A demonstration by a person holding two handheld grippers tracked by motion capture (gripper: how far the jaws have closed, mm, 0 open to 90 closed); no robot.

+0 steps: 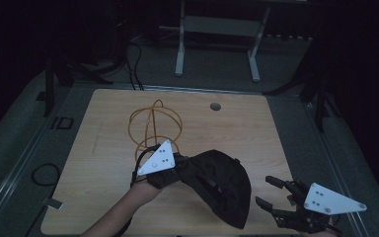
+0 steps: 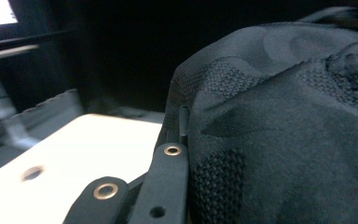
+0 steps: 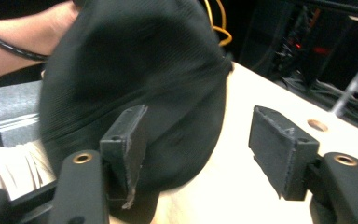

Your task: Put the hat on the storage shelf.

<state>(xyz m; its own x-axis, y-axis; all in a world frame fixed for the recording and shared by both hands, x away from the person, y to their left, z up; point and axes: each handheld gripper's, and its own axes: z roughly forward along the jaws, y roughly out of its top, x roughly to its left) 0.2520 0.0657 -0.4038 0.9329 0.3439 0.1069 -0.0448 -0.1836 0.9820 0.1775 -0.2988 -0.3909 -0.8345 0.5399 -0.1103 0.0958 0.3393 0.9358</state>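
My left claw [image 1: 177,165] is clamped tight on the edge of a black cap [image 1: 219,185], holding it over the near part of the desk [image 1: 103,148]. My right claw [image 1: 271,192] stands open just beside the cap, gripping nothing.

Left gripper [image 1: 177,165] apparently clamped; right gripper [image 1: 271,192] parted.

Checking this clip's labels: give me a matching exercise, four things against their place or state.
1 left gripper
2 right gripper
3 black cap
4 orange wire stand

a jaws open, nothing between them
b on the table behind the cap
c shut on the cap's fabric
d held up over the table's near edge

Pairs: 1-c, 2-a, 3-d, 4-b
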